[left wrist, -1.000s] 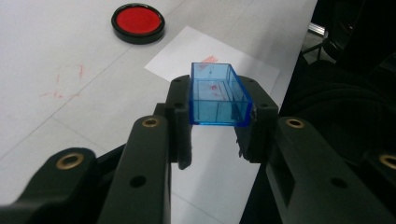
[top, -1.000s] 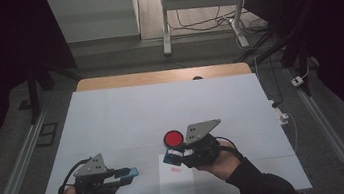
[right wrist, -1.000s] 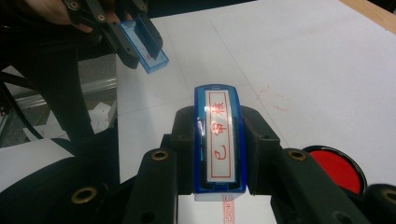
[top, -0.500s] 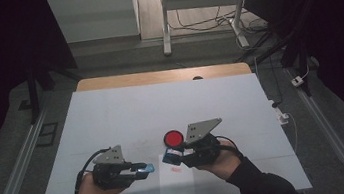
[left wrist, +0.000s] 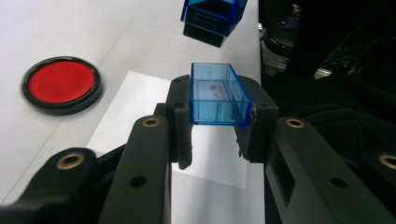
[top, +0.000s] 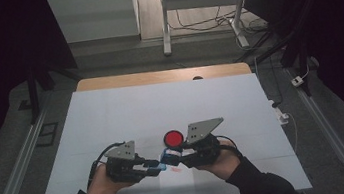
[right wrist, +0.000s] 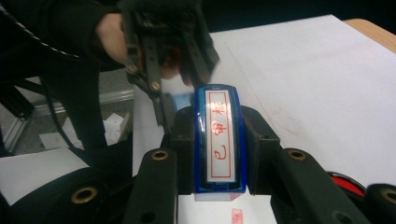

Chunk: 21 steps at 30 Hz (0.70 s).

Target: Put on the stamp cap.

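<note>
Stamp: blue-bodied, clamped between the right gripper's jaws; its red-lettered face is turned up toward that gripper's camera, so the printing side is bare and ready for a cap, by my reading.
Cap: clear blue open box, pinched by its two long walls between the left gripper's jaws, hollow side forward, so it can slide over the stamp.
Stamp and cap together: in the left gripper view the stamp hangs just ahead of the cap's mouth, not yet touching; the two are lined up end to end.
Left jaws: clenched on the cap.
Right jaws: clenched on the stamp.
Paper sheet: white, flat on the tabletop below both jaws; faint red stamp marks show on it.
Ink pad: round, red in a black rim, lid off, on the tabletop left of the left jaws, apart from the paper.
Tabletop: white, otherwise bare near the jaws.
</note>
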Available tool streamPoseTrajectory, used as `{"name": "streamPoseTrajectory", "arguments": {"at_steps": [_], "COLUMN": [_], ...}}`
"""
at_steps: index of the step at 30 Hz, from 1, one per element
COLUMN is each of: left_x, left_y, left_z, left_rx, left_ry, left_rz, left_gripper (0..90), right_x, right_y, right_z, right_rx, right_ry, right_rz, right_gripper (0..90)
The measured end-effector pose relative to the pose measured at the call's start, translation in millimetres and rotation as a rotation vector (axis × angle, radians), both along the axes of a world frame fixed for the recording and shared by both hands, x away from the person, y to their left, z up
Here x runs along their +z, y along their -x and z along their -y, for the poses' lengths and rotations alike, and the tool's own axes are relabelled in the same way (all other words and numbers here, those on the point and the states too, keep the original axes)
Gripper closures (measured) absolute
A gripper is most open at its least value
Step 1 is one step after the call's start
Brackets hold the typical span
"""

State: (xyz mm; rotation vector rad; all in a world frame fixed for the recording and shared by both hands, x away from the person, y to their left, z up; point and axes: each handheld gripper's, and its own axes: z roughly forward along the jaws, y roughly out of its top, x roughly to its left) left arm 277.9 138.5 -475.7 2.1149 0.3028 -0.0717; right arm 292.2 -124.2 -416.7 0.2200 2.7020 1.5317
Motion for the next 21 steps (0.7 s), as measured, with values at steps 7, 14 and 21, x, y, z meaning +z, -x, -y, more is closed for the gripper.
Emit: {"name": "streamPoseTrajectory", "arguments": {"at_steps": [7,14,21], "left_x": [-2.5,-3.5,-3.8], "left_y": [-5.7,-9.1,-10.5], "left_z": [9.7,13.9,12.7], "left_rx": [-0.063,-0.114,-0.157], "left_ry": [0.01,0.036,0.091], "left_rz": [0.004,-0.004,0.001], "left_gripper": [68.6,68.6,68.9], "right_x": [-1.9,-3.9,-3.1], "right_y": [3.1,4.5,4.9], "right_z": [-5.0,-7.4,-6.3], "right_rx": [0.052,0.07,0.097], "right_ry": [-0.008,-0.001,-0.013], "right_rz": [-0.006,-0.002,-0.009], "right_gripper": [70.1,70.2,70.2]}}
